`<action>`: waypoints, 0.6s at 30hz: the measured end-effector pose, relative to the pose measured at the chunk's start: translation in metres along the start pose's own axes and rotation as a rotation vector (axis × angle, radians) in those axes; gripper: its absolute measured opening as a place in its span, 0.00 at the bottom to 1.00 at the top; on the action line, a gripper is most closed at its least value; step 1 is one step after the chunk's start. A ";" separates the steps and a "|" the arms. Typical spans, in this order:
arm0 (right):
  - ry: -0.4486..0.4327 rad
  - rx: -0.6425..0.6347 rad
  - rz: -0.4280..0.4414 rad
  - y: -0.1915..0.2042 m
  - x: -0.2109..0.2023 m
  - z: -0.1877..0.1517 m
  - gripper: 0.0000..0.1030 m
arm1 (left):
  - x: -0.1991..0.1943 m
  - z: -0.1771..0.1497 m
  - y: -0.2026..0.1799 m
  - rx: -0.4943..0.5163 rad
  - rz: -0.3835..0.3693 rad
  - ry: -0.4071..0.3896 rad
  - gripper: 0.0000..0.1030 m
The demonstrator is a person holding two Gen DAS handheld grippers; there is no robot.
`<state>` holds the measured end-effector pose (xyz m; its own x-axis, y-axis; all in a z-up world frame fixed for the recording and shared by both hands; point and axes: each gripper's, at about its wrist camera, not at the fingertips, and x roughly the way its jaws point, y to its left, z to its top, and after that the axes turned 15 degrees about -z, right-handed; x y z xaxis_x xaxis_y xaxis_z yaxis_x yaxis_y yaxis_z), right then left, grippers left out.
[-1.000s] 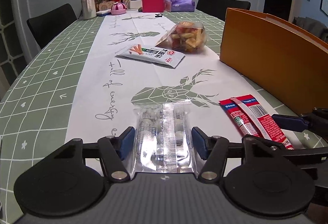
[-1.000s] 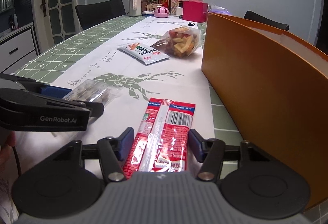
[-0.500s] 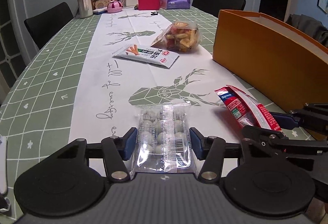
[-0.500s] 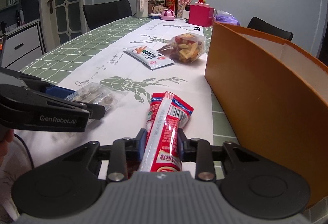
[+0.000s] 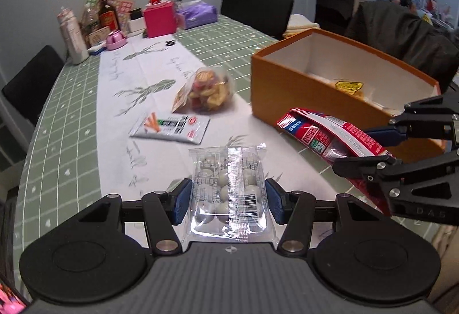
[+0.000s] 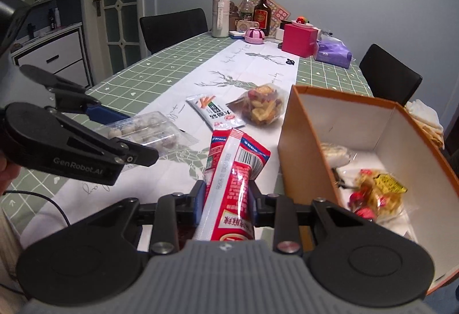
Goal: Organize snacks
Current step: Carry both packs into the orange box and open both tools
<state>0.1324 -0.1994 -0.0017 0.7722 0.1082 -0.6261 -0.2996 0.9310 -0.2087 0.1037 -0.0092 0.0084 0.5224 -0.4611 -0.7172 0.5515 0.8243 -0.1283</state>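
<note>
Dining table (image 5: 71, 124), green cloth: my left gripper (image 5: 228, 200) pinches clear candy tray (image 5: 229, 190); right gripper (image 6: 226, 200) pinches red packet (image 6: 232, 170), both aloft. Step: transport. Next: right, over orange box (image 6: 304, 136), release.

The orange box (image 6: 304, 141) stands open at the right of the frame, its near wall an obstacle, with snacks already on its floor. At centre frame the white packet (image 6: 213, 110) and mixed-snack bag (image 6: 264, 104) block the bench (image 6: 160, 75); bare cloth lies lower left.
</note>
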 end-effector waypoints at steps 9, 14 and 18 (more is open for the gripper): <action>0.072 -0.021 0.024 -0.063 -0.007 0.033 0.28 | 0.009 0.058 -0.025 0.109 -0.141 0.107 0.61; 0.085 -0.063 -0.035 -0.095 -0.009 0.045 0.28 | 0.022 0.093 -0.048 0.213 -0.162 0.115 0.61; 0.153 -0.074 -0.049 -0.122 0.003 0.043 0.28 | 0.044 0.116 -0.066 0.265 -0.206 0.140 0.61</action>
<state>0.1949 -0.2980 0.0543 0.6940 0.0041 -0.7199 -0.3086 0.9052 -0.2924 0.1654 -0.1224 0.0649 0.2988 -0.5443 -0.7839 0.7952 0.5962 -0.1109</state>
